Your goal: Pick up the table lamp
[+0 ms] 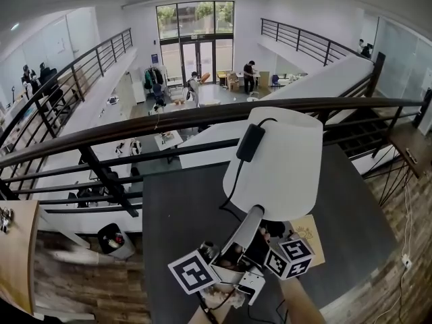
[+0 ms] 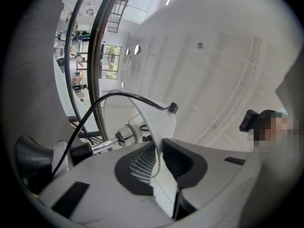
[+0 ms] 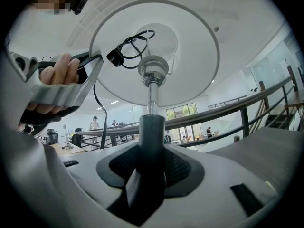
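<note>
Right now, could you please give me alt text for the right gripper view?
The right gripper is shut on the dark lamp stem, seen from below, with the white lamp shade spreading overhead. At upper left, the left gripper pinches the shade's rim; a black cord loops under it.

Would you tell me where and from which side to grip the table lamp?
Take the table lamp by its dark stem, coming level from the side: that slim upright post fits between jaws, as the right gripper shows. The left gripper, pinching the thin lampshade, probably only steadies it.
</note>
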Available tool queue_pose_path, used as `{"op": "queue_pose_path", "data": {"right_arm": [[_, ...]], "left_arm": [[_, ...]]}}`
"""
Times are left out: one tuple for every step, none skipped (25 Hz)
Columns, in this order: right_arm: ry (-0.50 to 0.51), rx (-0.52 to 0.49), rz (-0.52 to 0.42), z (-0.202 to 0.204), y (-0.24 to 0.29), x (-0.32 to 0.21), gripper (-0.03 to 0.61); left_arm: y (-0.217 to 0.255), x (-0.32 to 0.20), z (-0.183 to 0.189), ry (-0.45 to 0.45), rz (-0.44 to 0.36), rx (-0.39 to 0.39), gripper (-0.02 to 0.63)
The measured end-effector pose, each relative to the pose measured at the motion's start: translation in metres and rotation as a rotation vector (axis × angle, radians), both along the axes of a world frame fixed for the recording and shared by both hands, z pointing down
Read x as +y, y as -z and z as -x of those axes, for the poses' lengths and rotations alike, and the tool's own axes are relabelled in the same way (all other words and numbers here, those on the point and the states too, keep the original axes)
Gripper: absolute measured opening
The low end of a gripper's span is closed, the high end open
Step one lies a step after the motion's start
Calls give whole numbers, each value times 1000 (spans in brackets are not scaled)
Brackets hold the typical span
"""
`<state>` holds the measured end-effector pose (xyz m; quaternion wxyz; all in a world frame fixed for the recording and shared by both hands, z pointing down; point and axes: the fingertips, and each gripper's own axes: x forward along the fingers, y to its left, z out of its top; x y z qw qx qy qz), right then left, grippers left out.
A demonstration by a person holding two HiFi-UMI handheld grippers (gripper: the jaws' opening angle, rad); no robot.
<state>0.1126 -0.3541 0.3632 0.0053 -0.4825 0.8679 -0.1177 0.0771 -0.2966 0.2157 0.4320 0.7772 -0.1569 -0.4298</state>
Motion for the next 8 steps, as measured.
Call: {"op": "queue_pose_path", "data": {"right_arm": [[1,1,-1,1,0,0,170],[1,2,-2,1,0,0,170],[1,3,-3,1,0,-1,170],[0,5,-4,1,0,-1,170],[-1,6,-4,0,1,-1,170],[-2,6,-5,-1,2,-1,170],[-2,6,-6,-1,3,-1,170],[-2,6,-7,-2,4,-2,170]], "left_arm": [[0,0,1,0,0,1,80],[-1,0,1,1,1,1,80],[0,-1,2,1,1,2,80],[0,-1,2,0,0,2,80],[1,-1,1,-1,-1,2,80],[2,0,0,-2,-2,2,80],[3,0,0,-2,-4,2,80],[4,0,-1,-3,-5,2,80]]}}
